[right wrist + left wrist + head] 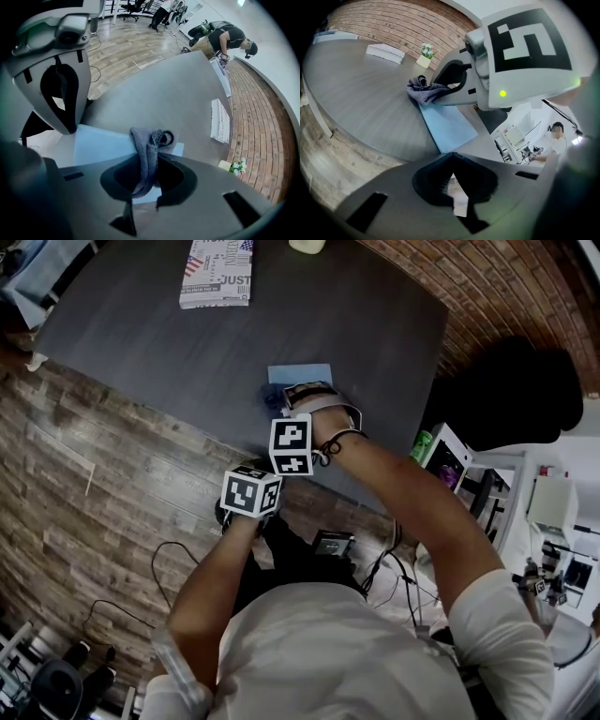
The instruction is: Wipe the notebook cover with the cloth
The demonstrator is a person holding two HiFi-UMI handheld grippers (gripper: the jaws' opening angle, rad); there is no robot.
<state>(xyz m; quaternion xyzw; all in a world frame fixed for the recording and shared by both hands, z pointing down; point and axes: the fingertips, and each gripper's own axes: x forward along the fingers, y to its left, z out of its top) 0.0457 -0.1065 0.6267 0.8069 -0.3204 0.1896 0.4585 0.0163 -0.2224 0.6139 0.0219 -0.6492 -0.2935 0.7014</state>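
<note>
The right gripper [151, 158] pinches the soft, limp grey cloth [155, 138] by a bunched fold above the thin, likely slippery blue notebook [99, 146] on the table [187, 352], while the left gripper [451, 159] sits closed and empty.

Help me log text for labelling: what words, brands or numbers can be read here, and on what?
"JUST": on the printed white box at the table's far end.
The rest of its print is too small to read.
The blue notebook and cloth show no text.
</note>
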